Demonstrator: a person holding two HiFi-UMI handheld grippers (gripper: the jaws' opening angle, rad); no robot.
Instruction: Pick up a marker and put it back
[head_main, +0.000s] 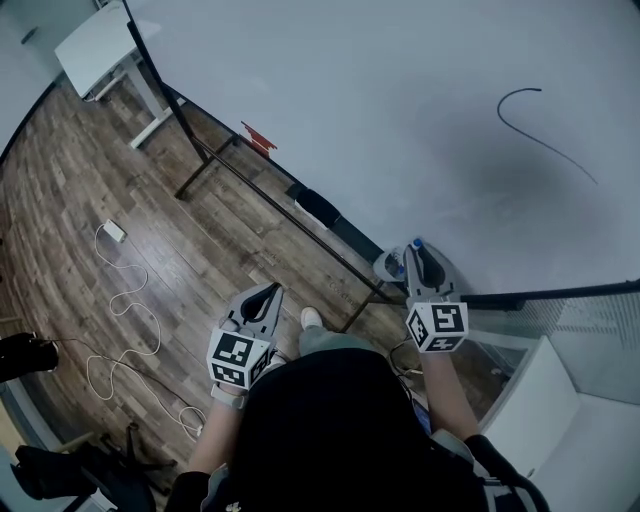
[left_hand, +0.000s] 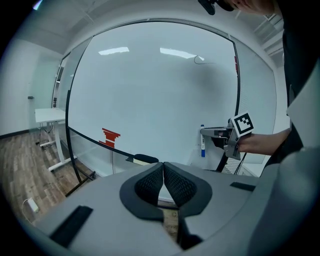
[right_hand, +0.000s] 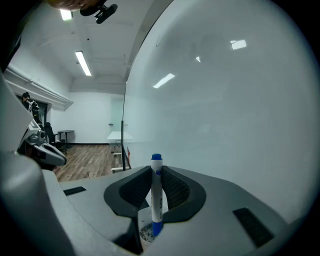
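A white marker with a blue cap (right_hand: 156, 195) stands upright between the pads of my right gripper (right_hand: 156, 175), which is shut on its barrel. Its lower end sits over a small round holder (right_hand: 146, 233). In the head view the right gripper (head_main: 418, 250) is close to the whiteboard (head_main: 400, 100), with the marker's blue cap (head_main: 415, 243) at its tip, just above the round holder (head_main: 390, 265). My left gripper (head_main: 272, 292) hangs lower left over the floor. Its pads (left_hand: 172, 182) touch, with nothing between them. From the left gripper view the marker (left_hand: 202, 144) shows in the right gripper.
A black curved line (head_main: 540, 130) is drawn on the board. A dark eraser (head_main: 317, 207) and a red piece (head_main: 258, 137) sit along the board's lower rail. A white table (head_main: 95, 50) stands at the far left, and a white cable (head_main: 125, 300) lies on the wood floor.
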